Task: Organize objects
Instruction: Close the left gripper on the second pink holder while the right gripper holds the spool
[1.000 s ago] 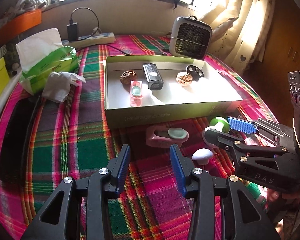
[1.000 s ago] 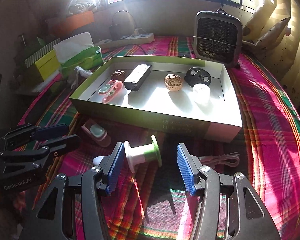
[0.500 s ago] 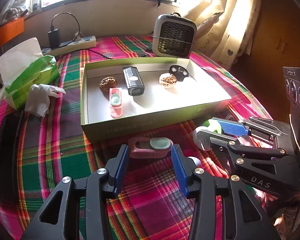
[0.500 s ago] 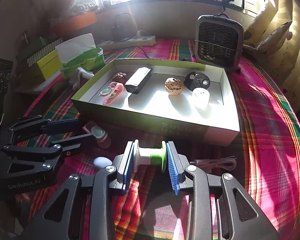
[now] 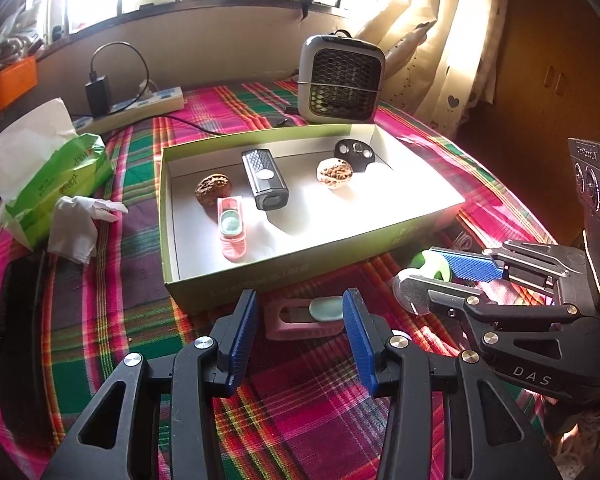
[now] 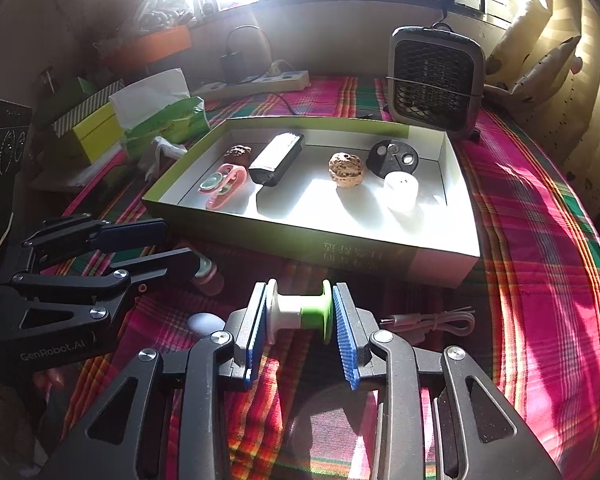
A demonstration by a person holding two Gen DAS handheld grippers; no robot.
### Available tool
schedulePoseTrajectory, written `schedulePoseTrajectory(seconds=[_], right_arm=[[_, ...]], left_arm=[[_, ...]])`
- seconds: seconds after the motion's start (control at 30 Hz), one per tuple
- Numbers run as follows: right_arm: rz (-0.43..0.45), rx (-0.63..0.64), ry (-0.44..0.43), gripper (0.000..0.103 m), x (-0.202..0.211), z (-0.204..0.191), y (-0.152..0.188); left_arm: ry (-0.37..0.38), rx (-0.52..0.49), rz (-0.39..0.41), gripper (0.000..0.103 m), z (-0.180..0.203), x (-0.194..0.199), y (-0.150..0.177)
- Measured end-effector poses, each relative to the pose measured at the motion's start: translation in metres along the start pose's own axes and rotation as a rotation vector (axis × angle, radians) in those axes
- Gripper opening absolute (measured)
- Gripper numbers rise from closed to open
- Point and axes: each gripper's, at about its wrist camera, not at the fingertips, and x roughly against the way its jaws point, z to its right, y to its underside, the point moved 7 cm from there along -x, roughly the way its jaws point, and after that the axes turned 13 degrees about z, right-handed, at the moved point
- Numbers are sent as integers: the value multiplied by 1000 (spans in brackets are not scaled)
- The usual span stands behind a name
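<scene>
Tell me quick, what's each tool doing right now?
Left tool: open, pink case between its fingers, not gripped.
Right tool: closed on the white and green spool.

white knob (image 6: 205,321) half hidden behind right tongs; box print (image 5: 256,286) too blurred to read.

black left claw (image 5: 300,330), blue ribbed pads, silver screws, right claw (image 6: 300,322) alike

In front of my shallow green cardboard box (image 6: 340,250) lie a white-and-green plastic spool (image 6: 300,314), left of it a pink rubber clip (image 5: 304,318).
</scene>
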Motion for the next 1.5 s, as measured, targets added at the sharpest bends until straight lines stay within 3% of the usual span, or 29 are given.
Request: schedulePoseTrajectory(seconds=[0.43,0.8,1.13,1.5], right_arm=[[4,-17,-11,33,1,2,1],[1,-22,-14,33,5,3,3],[5,-28,-24,33,5,5,4],[5,-17,-26,33,5,4,4]], left_arm=[[91,13,-30,42,16,16,14],[21,-42,-2,42,3,6,4],[62,-146,-53,43,17,-12,9],[43,-136,-54,42,15,-22,8]])
